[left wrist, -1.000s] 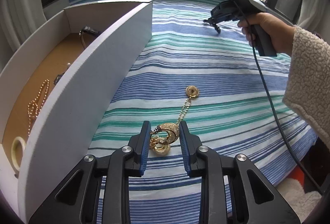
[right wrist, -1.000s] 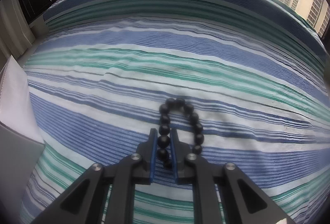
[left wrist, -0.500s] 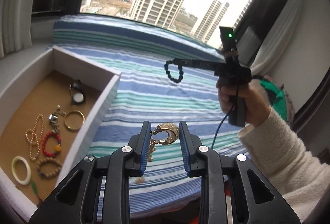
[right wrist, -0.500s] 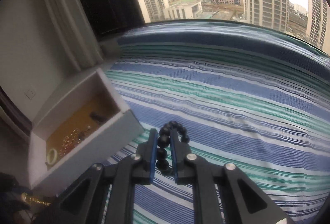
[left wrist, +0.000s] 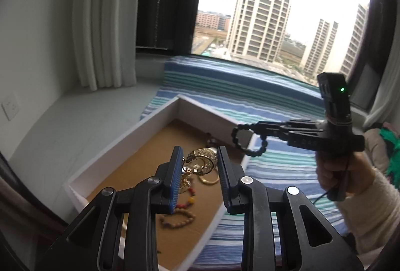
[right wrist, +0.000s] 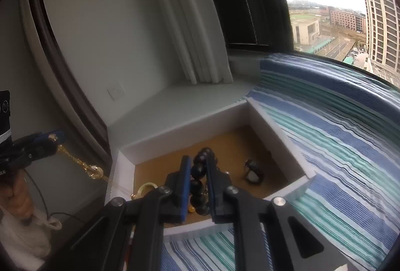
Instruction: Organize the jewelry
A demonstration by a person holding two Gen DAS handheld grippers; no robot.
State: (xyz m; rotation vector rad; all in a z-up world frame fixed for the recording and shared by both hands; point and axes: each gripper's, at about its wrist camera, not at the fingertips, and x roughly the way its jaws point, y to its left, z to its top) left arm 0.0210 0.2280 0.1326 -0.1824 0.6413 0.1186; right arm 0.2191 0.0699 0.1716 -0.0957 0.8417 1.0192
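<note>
- Striped blue-and-green bedding [right wrist: 337,136] ran under a window with tower blocks outside; white curtains [left wrist: 100,21] hung in the corner.
- I had the white box [left wrist: 120,143], cardboard-floored, sitting at the bedding's edge, with bracelets already inside.
- My left gripper [left wrist: 198,171] was clamped on the gold pendant necklace [left wrist: 203,161], its chain dangling, above the box for dropping in.
- My right gripper [right wrist: 197,178] was nearly shut, pinching the black bead bracelet [right wrist: 198,171] over the same box.
</note>
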